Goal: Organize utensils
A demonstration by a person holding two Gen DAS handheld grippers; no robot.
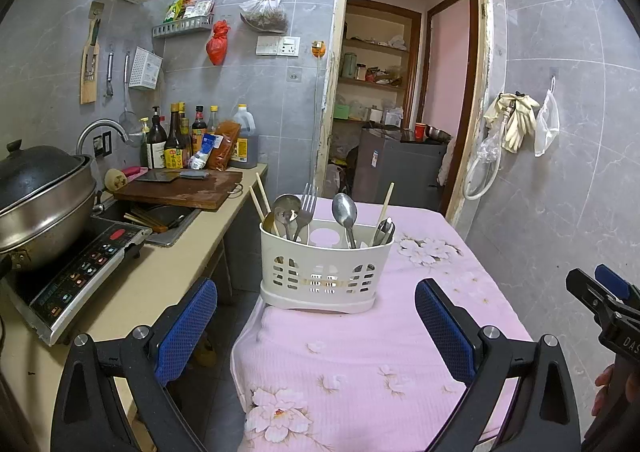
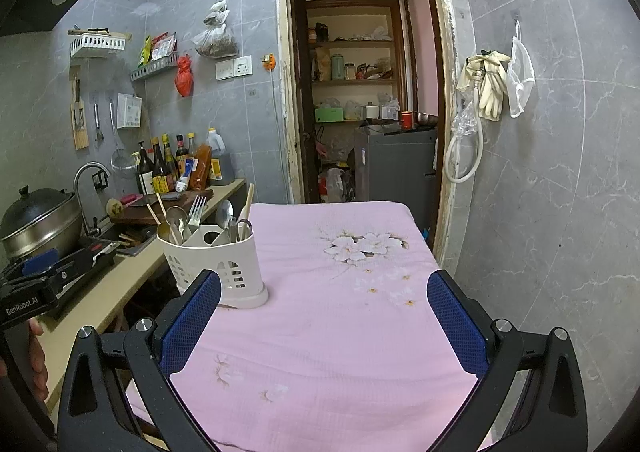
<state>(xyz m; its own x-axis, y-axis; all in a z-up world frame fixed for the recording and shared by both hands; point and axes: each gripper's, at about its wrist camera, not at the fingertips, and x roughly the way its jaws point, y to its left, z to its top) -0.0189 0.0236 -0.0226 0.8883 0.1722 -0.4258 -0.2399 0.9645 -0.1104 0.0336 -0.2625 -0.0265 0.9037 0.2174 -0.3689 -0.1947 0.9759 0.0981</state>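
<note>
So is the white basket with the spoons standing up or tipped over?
Standing up. The white basket sits flat on the pink cloth, spoons pointing upward.

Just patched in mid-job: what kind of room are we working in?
Most likely a small home kitchen: a lidded wok on an induction cooker, sauce bottles by the sink tap, and a white utensil caddy on a pink-clothed table.

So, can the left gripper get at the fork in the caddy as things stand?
Probably yes: the left gripper is open, facing the caddy, nothing between; the fork stands upright, crowded by spoons.
</note>
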